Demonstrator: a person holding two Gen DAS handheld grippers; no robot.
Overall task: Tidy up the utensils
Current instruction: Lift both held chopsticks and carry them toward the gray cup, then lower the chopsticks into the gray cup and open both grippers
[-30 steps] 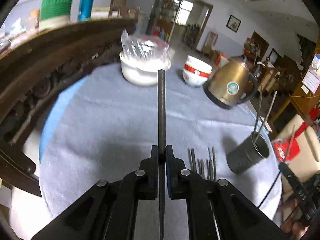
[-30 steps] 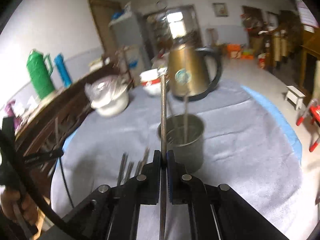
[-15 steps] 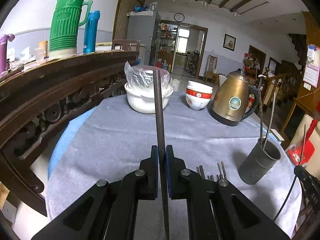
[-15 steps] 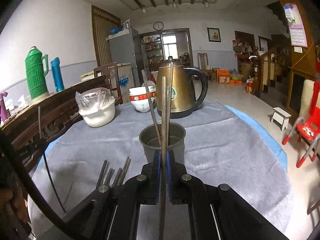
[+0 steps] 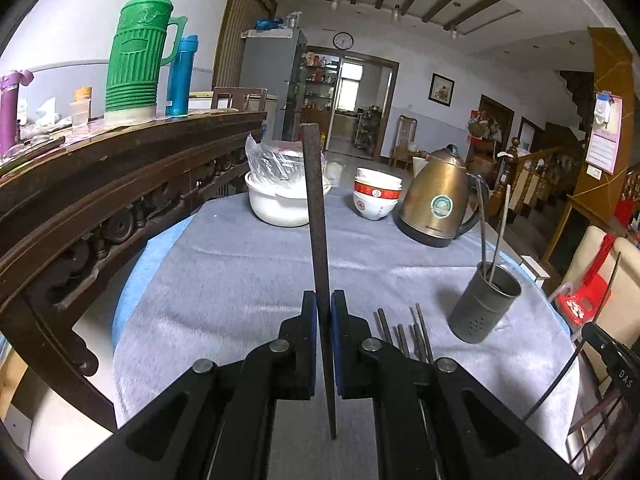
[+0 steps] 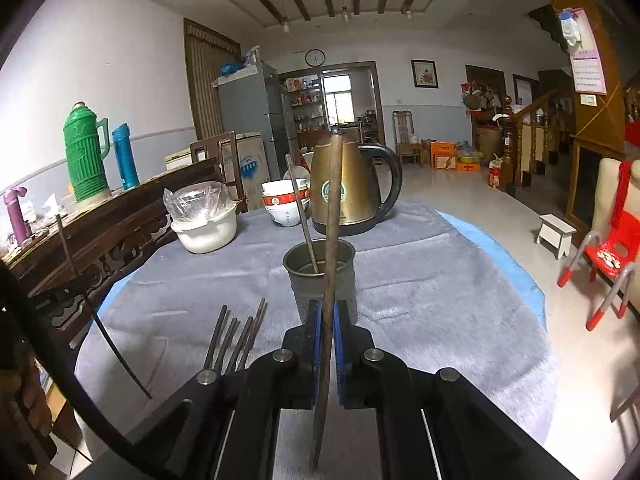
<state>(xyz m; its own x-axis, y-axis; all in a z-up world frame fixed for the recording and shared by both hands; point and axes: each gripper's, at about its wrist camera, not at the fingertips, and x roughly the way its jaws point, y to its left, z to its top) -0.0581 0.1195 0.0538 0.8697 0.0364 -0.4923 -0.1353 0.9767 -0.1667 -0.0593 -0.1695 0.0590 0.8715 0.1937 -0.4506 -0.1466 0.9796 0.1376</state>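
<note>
A dark chopstick (image 5: pixel 318 240) is clamped upright between the closed fingers of the left gripper (image 5: pixel 324 308), and another chopstick (image 6: pixel 331 240) by the right gripper (image 6: pixel 325 316), just before the metal holder (image 6: pixel 320 276). A tilted release could knock the holder over on the tabletop (image 6: pixel 420 300).

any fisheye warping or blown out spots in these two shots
Left wrist view: the dark carved wooden sideboard bows strongly along the left edge, and corners go black. Right wrist view: the pale tiled floor is washed out by daylight; the gold electric kettle stays sharp.
</note>
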